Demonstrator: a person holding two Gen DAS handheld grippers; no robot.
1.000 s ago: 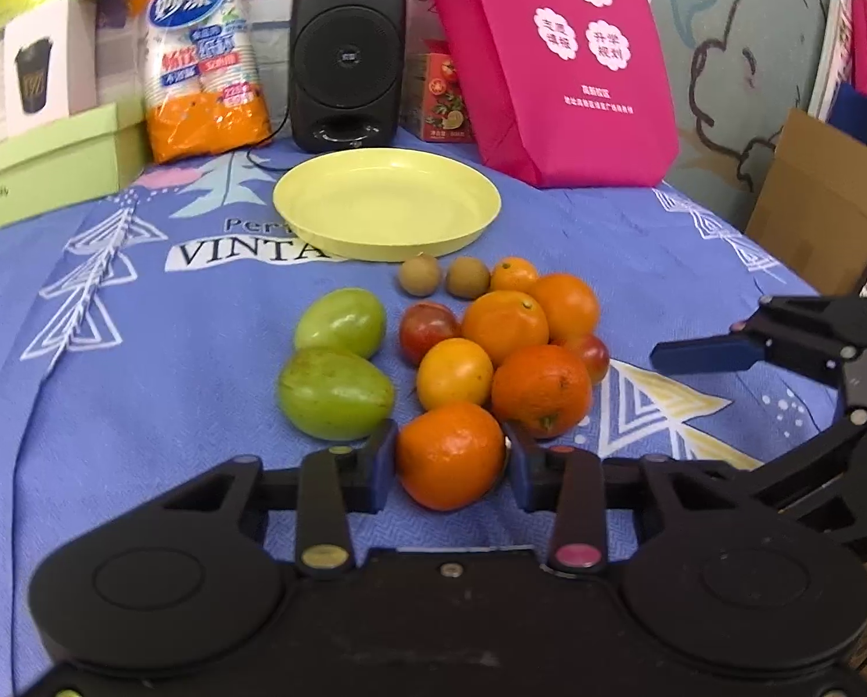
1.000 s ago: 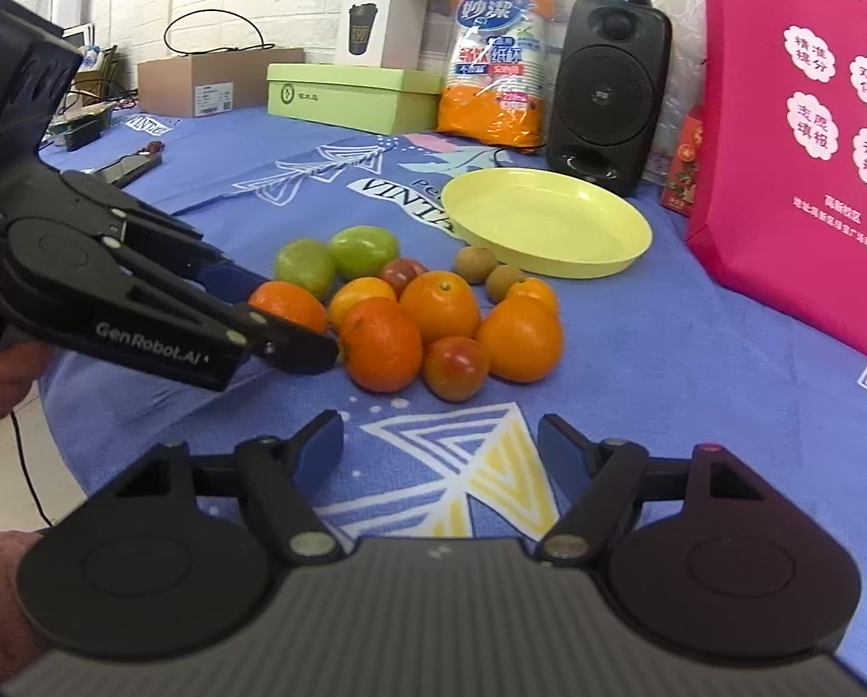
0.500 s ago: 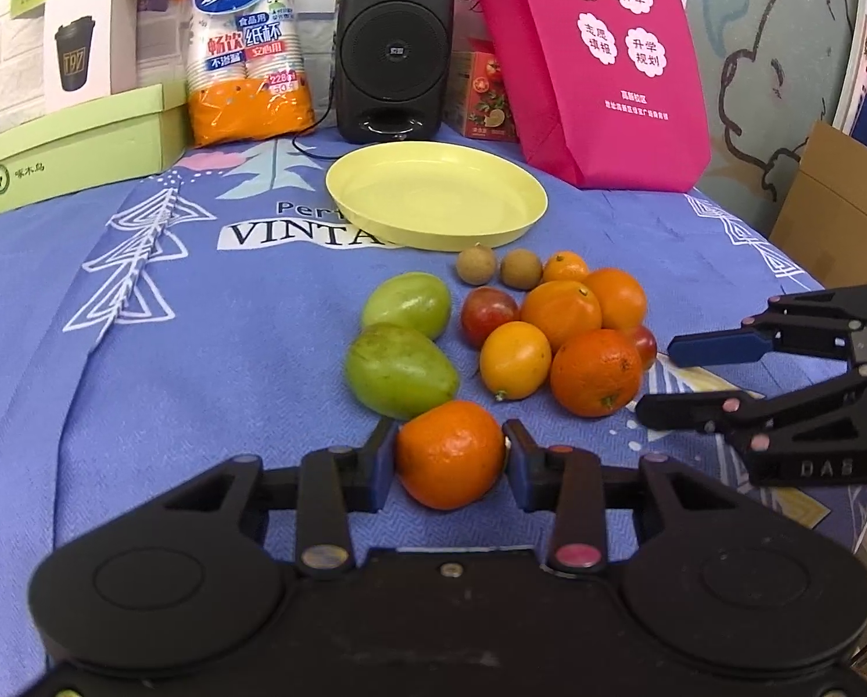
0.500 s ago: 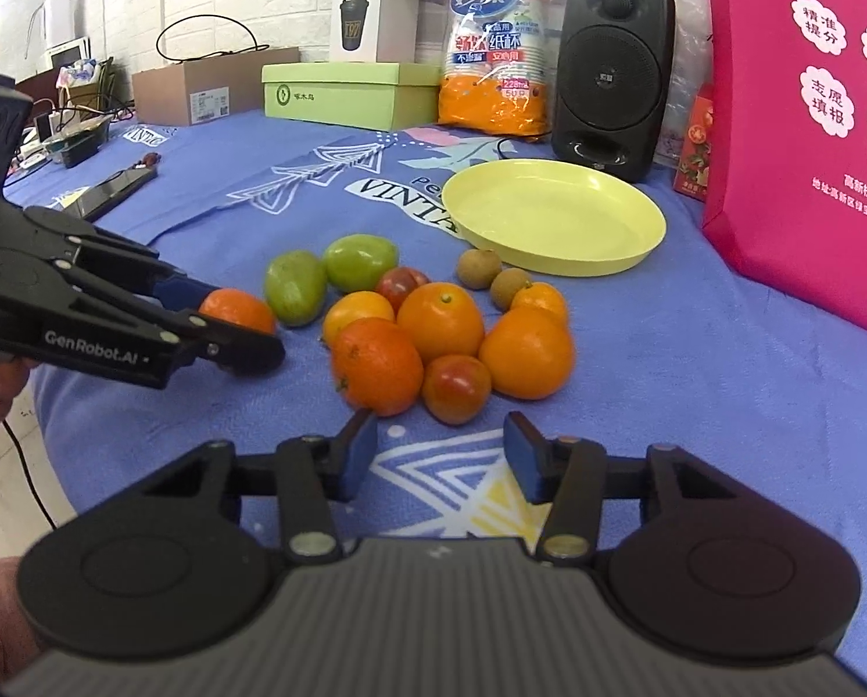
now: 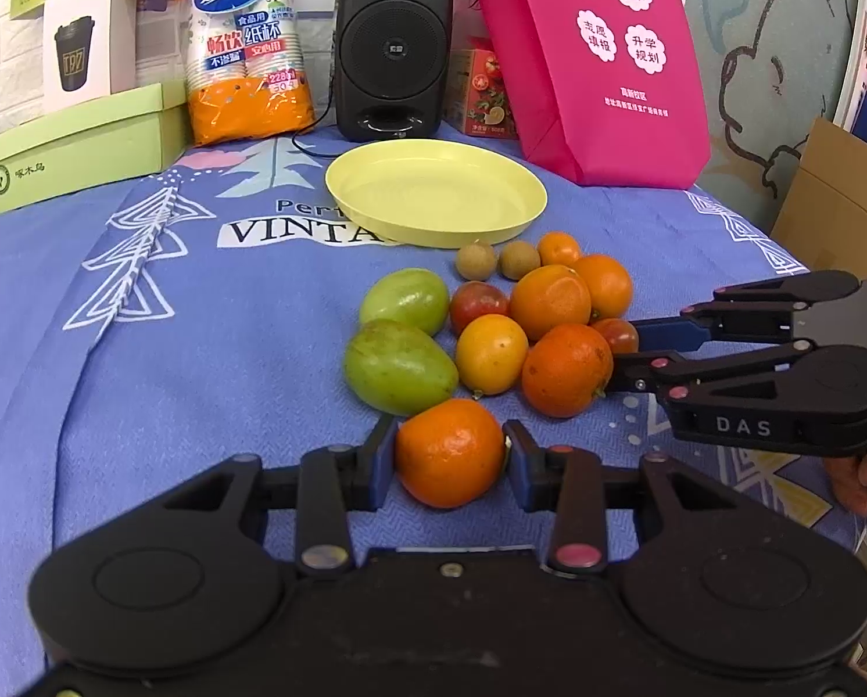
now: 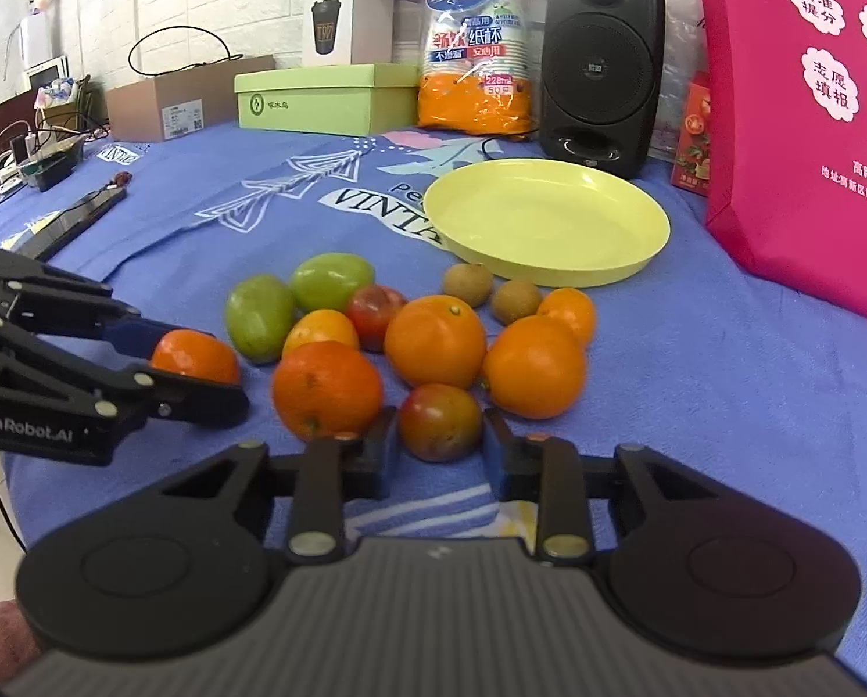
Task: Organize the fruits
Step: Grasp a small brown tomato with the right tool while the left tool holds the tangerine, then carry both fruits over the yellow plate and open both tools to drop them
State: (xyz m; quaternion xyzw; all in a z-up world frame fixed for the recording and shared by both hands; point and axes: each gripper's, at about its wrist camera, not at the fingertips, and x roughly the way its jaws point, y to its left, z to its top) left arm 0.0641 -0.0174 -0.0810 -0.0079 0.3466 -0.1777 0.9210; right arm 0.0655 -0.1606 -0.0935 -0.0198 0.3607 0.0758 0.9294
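My left gripper [image 5: 450, 453] is shut on an orange mandarin [image 5: 450, 452], held apart from the fruit pile; it also shows in the right wrist view [image 6: 196, 355]. The pile holds two green mangoes [image 5: 398, 366], several oranges [image 5: 567, 369], a yellow fruit [image 5: 490, 353] and small brown fruits [image 5: 476, 260]. My right gripper [image 6: 439, 441] is open, its jaws on either side of a small red tomato [image 6: 440, 421]; I cannot tell if they touch it. An empty yellow plate [image 5: 436, 191] sits behind the pile.
A black speaker [image 5: 396, 40], an orange pack of paper cups [image 5: 244, 40], a green box [image 5: 79, 145] and a pink bag [image 5: 596, 58] line the back of the blue cloth [image 5: 201, 348]. A black remote [image 6: 79, 218] lies at the far left.
My left gripper has drawn the mandarin back from the pile. My right gripper has moved in to the pile and narrowed its jaws around the red tomato.
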